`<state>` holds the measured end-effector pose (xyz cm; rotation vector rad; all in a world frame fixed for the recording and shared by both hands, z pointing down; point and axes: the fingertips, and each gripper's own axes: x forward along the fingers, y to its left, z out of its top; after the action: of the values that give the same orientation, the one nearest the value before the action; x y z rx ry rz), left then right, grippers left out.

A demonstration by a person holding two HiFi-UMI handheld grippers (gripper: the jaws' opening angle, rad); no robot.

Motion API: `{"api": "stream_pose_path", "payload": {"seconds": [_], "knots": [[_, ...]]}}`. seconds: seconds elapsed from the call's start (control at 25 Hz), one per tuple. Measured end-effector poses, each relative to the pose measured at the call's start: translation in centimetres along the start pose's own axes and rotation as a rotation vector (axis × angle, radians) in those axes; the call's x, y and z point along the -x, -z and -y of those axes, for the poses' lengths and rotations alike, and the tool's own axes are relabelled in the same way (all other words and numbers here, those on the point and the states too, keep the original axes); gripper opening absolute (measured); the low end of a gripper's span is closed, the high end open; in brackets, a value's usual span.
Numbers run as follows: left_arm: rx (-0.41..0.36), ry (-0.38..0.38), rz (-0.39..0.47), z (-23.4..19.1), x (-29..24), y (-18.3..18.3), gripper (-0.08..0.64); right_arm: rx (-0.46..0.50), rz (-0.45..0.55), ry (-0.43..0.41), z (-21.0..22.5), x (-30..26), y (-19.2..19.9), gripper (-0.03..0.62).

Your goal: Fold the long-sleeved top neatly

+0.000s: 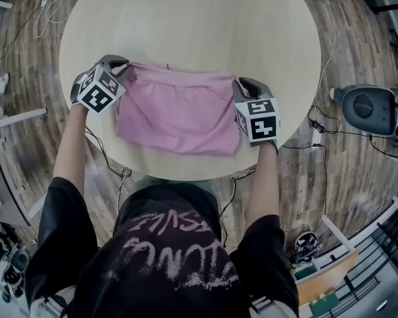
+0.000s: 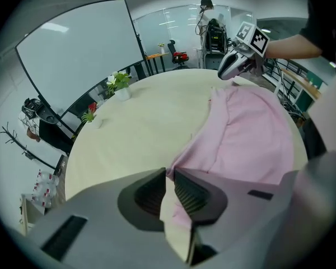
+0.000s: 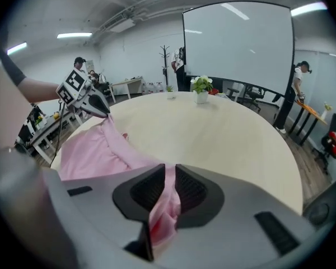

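The pink top (image 1: 179, 111) lies in a rough rectangle on the near half of the round surface (image 1: 186, 18), with its lower hem close to the near edge. It already looks folded over on itself at least 1 time, so I judge that I am at the end of a fold, setting its far edge down.

My left fingers (image 2: 193, 195) sit at the far left corner of the cloth. They are only narrowly apart, with the very corner of the pink fabric caught at their tips and bare surface showing through the gap. My right fingers (image 3: 190, 190) are at the far right corner, also narrowly apart, and a loose bunch of pink fabric fills the space between them. Neither pair looks to be pinching hard.

Next I need to open both pairs wider and draw them outward, away from the corners, so the cloth drops flat and is not dragged out of line. The right side has more fabric bunched in, so it could snag.

Both my forearms reach forward on either side of the top. Both tools tip steeply down toward the surface, their marker cubes facing up.
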<state>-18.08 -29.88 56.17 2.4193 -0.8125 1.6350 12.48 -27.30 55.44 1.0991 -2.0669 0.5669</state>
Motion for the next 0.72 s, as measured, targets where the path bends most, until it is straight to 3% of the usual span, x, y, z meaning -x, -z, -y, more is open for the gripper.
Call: {"api": "stream_pose_path", "payload": {"seconds": [0.2,0.4,0.52,0.72], "knots": [[-0.009,-0.031,0.029,-2.5,1.5,-1.4,0.060,-0.051,0.031,0.052,1.6,2.1,-0.9,0.063],[-0.053,-0.040,0.093,-2.2,3.4,-2.2,0.015,-0.134,0.049,0.134,1.0,5.7,1.8,0.012],[-0.099,-0.007,0.148,-1.0,4.7,-3.2,0.012,-0.215,0.067,0.180,-0.9,8.1,3.5,0.006],[-0.189,0.077,0.300,0.3,6.7,-8.1,0.012,-0.381,0.123,0.255,-3.8,12.0,5.9,0.005]]}}
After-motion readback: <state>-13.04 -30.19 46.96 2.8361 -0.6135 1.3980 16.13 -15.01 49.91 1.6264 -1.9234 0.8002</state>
